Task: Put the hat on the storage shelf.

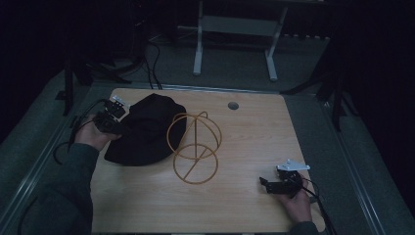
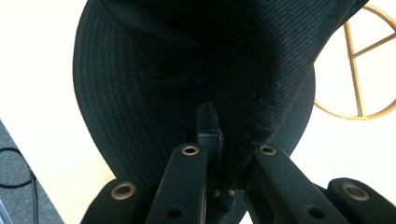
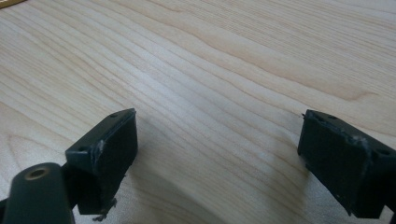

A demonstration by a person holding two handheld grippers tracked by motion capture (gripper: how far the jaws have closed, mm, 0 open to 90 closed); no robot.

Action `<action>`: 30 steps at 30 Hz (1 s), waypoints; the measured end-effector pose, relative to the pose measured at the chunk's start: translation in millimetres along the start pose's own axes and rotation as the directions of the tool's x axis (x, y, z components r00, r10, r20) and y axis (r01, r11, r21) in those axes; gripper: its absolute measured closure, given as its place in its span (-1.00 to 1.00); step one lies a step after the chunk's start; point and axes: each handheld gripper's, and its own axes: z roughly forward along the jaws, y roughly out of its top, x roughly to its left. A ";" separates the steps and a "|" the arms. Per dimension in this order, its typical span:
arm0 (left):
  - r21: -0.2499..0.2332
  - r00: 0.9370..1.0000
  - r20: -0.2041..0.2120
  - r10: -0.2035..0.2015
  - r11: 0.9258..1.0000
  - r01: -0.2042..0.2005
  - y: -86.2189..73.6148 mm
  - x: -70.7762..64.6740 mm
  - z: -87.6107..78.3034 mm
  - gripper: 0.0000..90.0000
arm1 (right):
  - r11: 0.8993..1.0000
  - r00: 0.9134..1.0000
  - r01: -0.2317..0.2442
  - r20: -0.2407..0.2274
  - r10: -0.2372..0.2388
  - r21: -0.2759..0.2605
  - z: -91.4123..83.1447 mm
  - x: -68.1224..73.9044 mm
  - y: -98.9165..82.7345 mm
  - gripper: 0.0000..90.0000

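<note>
A black bucket hat (image 1: 142, 129) lies on the left part of the wooden table (image 1: 244, 142). My left gripper (image 1: 113, 121) is at the hat's left edge, shut on the hat's brim (image 2: 140, 154); in the left gripper view the jaws are pressed together with the black fabric (image 2: 196, 65) rising above them. A gold wire stand (image 1: 194, 147) made of rings stands next to the hat, and part of its ring (image 2: 359, 79) shows at the upper right. My right gripper (image 1: 266, 183) rests low at the table's front right, open, with bare wood between its pads (image 3: 112, 149).
A round cable hole (image 1: 233, 105) sits near the table's far edge. A white desk frame (image 1: 235, 34) stands on the floor beyond the table. Cables (image 1: 147, 63) trail on the floor at the far left. The table's edge (image 1: 293, 137) runs along the right.
</note>
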 end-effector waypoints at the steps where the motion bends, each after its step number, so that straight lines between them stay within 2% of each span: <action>1: 0.002 1.000 -0.004 0.002 1.000 -0.002 -0.4 0.0 -1.2 0.96 | 1.000 1.000 0.000 0.000 0.000 0.000 0.0 0.0 0.0 -0.74; 13: 0.001 1.000 -0.010 0.027 1.000 -0.027 -5.7 1.2 -16.7 0.96 | 1.000 1.000 0.001 0.000 -0.001 0.000 0.0 0.0 0.0 -0.74; 19: -0.002 0.999 0.009 0.034 0.999 -0.034 -5.8 0.5 -22.3 0.96 | 1.000 1.000 0.000 0.000 0.000 0.000 0.0 0.0 0.0 -0.74; 24: -0.002 0.998 0.016 0.057 0.998 -0.057 -4.5 -2.2 -26.5 0.96 | 1.000 1.000 0.001 0.000 -0.001 0.000 0.0 0.0 0.0 -0.74; 30: -0.021 0.998 0.020 0.054 0.998 -0.054 -3.8 -1.2 -35.8 0.96 | 1.000 1.000 0.000 0.000 0.000 0.000 0.0 0.0 0.0 -0.74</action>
